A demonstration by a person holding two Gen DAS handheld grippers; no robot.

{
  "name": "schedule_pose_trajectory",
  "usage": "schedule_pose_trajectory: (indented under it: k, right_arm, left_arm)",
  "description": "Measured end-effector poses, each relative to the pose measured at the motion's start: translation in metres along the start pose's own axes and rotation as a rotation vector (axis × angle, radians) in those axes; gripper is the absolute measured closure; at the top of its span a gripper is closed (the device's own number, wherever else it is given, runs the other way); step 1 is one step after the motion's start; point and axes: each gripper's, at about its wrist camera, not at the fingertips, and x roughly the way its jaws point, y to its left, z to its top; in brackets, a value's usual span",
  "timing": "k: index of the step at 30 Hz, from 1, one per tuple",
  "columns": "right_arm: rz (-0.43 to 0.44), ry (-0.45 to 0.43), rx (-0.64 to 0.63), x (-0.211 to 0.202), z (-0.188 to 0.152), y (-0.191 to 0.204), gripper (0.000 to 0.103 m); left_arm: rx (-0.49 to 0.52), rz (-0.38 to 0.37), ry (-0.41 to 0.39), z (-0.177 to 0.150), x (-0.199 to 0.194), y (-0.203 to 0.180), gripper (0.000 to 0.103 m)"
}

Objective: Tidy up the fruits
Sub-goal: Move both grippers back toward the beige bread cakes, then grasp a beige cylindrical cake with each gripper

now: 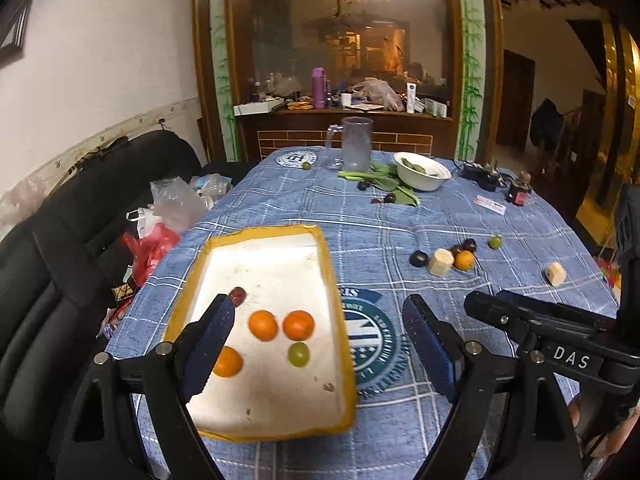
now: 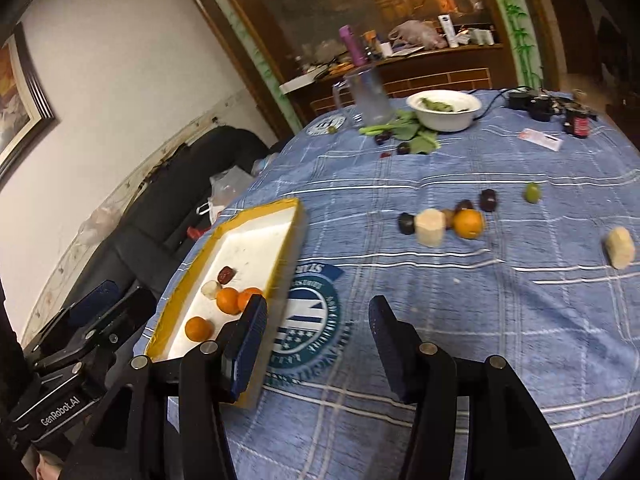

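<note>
Left wrist view: the left gripper (image 1: 320, 344) is seen with its 2 dark blue, ribbed fingers (image 1: 212, 340) spread wide and nothing held between them. Below and between them lies a shallow rectangular tray (image 1: 332, 280), white and scuffed inside, with a yellow taped rim. In it 3 round oranges (image 1: 263, 325), 1 smooth green grape (image 1: 298, 354) and 1 dark red oblong fruit (image 1: 237, 295) are seen; 1 orange is partly hidden by the left finger. The tray's near edge is blurred.

Right wrist view: the right gripper (image 2: 318, 344) is shown with its fingers moderately apart and empty, over a round printed emblem (image 2: 308, 320) on the blue checked cloth of the table (image 2: 500, 320). The tray is off to the left of these fingers, its near corner covered by the left finger.

Farther out, well apart from both grippers, a loose cluster is seen on the cloth: 1 orange (image 2: 468, 223), 2 pale faceted chunks (image 2: 430, 227), several dark glossy plums (image 2: 406, 223) and 1 green grape (image 2: 532, 193). What the pale chunks are cannot be told.

At the far end a frosted plastic jug (image 1: 356, 144), a white bowl (image 1: 422, 172) with greens, and leaves with more dark fruit are seen, small and hard to make out.
</note>
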Motion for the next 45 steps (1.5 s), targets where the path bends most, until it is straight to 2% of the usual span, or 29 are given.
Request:
schedule_pose_trajectory:
  k: [7,12,18,26,32,37,39,43,45]
  right_arm:
    - [-0.019,-0.028,0.033,-0.021,-0.009,-0.025,0.045]
    - [-0.052,-0.03,0.06,-0.026,-0.01,-0.048,0.045]
    - [-0.2,-0.038,0.092,-0.042,-0.008,-0.101,0.045]
    - [-0.383,-0.071,0.151,-0.057,0.019,-0.179,0.045]
    - [-0.492,-0.036,0.181,-0.035,0.04,-0.229,0.046]
    - [-0.598,-0.012,0.167,-0.011,0.042,-0.246,0.044]
    - [-0.607,-0.019,0.156,-0.008,0.043,-0.251,0.044]
    - [-0.619,-0.027,0.152,-0.005,0.041,-0.257,0.044]
    - [-0.602,0.004,0.174,0.0,0.038,-0.263,0.044]
  left_arm:
    - [0.031,-0.022,0.034,-0.003,0.001,-0.019,0.018]
    - [0.014,-0.061,0.079,-0.005,0.013,-0.02,0.017]
    - [-0.02,-0.105,0.138,-0.006,0.039,-0.024,0.017]
    - [-0.004,-0.221,0.184,0.008,0.08,-0.065,0.017]
    - [0.018,-0.224,0.212,0.021,0.133,-0.104,0.018]
    - [0.02,-0.262,0.266,0.028,0.182,-0.125,0.018]
    - [0.04,-0.293,0.276,0.03,0.201,-0.134,0.019]
    - [0.103,-0.291,0.262,0.032,0.218,-0.147,0.028]
    - [0.134,-0.277,0.261,0.032,0.229,-0.151,0.031]
